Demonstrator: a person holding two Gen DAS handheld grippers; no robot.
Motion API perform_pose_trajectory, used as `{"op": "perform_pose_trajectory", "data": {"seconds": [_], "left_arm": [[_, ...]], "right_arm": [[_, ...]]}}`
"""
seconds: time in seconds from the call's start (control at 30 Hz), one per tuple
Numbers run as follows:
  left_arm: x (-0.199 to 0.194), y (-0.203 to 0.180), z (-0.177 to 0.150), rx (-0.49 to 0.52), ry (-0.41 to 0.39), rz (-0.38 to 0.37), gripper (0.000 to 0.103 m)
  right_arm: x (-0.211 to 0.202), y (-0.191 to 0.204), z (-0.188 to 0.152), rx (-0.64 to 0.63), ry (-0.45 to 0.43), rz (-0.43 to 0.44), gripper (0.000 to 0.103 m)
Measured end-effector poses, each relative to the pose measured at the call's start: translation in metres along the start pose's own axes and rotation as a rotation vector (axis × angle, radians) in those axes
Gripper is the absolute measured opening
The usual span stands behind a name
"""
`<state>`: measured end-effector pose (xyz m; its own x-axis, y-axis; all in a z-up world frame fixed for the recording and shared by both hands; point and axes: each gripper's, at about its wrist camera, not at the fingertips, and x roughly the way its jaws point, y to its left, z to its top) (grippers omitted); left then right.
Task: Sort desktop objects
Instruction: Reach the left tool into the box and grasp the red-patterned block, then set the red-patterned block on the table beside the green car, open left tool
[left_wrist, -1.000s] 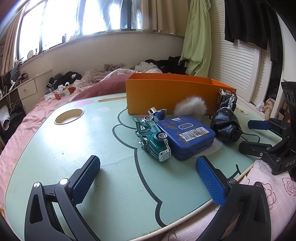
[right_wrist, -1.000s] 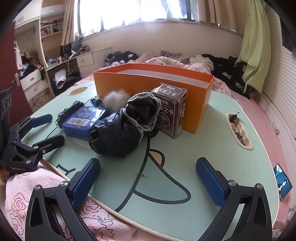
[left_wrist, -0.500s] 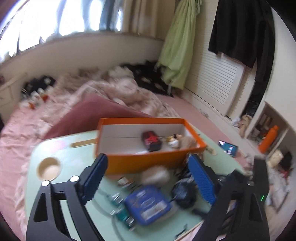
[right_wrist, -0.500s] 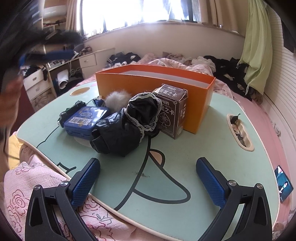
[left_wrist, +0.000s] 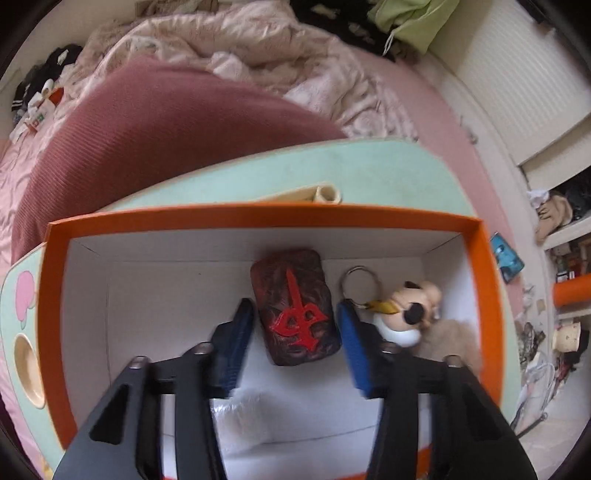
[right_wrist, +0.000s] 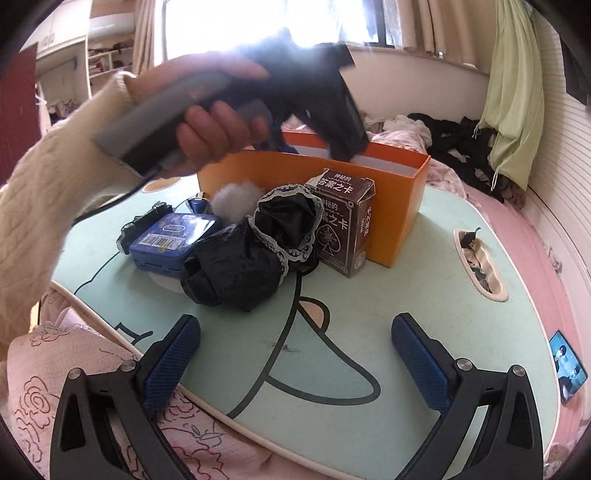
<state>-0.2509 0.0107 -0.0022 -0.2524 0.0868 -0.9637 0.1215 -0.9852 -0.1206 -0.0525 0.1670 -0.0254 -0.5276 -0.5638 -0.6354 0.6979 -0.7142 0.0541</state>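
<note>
Down inside the orange box (left_wrist: 266, 216), the left tongs (left_wrist: 293, 338) point steeply at its white floor, and their jaws are closing around a dark red block (left_wrist: 295, 306) marked with a red sign; the block lies between the blue pads (left_wrist: 352, 350), which do not yet press on it. Just right of it in the box lie a plush keyring (left_wrist: 404, 314) with its metal ring and a tuft of beige fur (left_wrist: 448, 339). From the other side, the right tongs (right_wrist: 295, 363) hang wide open and empty above the near edge of the green bench (right_wrist: 424, 295). Beyond them on the bench sit a crumpled black lace cloth (right_wrist: 255, 251), a blue tin (right_wrist: 173, 240) to its left with a toy car (right_wrist: 138, 223) beside it, a white pompom (right_wrist: 236, 197) behind, and a brown card box (right_wrist: 345, 221) standing upright against the orange box's outer wall. Farther off, a hand (right_wrist: 210, 129) in a cream sleeve holds the left tool over the box, blurred. A rumpled pink bed (left_wrist: 258, 48) lies past the bench.
</note>
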Motion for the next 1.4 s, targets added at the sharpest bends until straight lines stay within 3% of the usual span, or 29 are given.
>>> {"op": "perform_pose_trajectory", "data": {"seconds": [0.07,0.17,0.43,0.6,0.73,0.87,1.0,1.2,1.4], "left_arm": [[-0.001,0.001,-0.004,0.018,-0.029,0.008,0.041],[-0.011,0.008,-0.016,0.02,-0.071,-0.062,0.041],[-0.109,0.004,-0.065,0.149,-0.323,-0.187,0.041],[-0.137,0.008,-0.108,0.232,-0.399,-0.255,0.041],[-0.133,0.037,-0.147,0.194,-0.415,-0.22,0.041],[-0.129,0.09,-0.185,0.044,-0.473,-0.095,0.041],[-0.108,0.129,-0.213,-0.066,-0.438,0.015,0.041],[-0.071,0.114,-0.219,-0.035,-0.38,-0.024,0.041],[-0.068,0.092,-0.214,-0.023,-0.43,-0.032,0.044]], "right_arm": [[0.0,0.0,0.0,0.002,-0.002,0.0,0.103],[0.001,-0.001,0.002,0.002,-0.004,0.0,0.103],[0.003,-0.001,0.002,0.001,-0.005,-0.001,0.103],[0.002,0.0,0.001,0.004,-0.004,-0.007,0.103],[0.002,0.0,0.001,0.005,-0.004,-0.007,0.103],[0.003,0.0,0.001,0.004,-0.004,-0.008,0.103],[0.002,0.001,0.001,0.005,-0.004,-0.008,0.103],[0.002,0.001,0.001,0.006,-0.004,-0.008,0.103],[0.002,0.001,0.0,0.006,-0.005,-0.009,0.103]]}}
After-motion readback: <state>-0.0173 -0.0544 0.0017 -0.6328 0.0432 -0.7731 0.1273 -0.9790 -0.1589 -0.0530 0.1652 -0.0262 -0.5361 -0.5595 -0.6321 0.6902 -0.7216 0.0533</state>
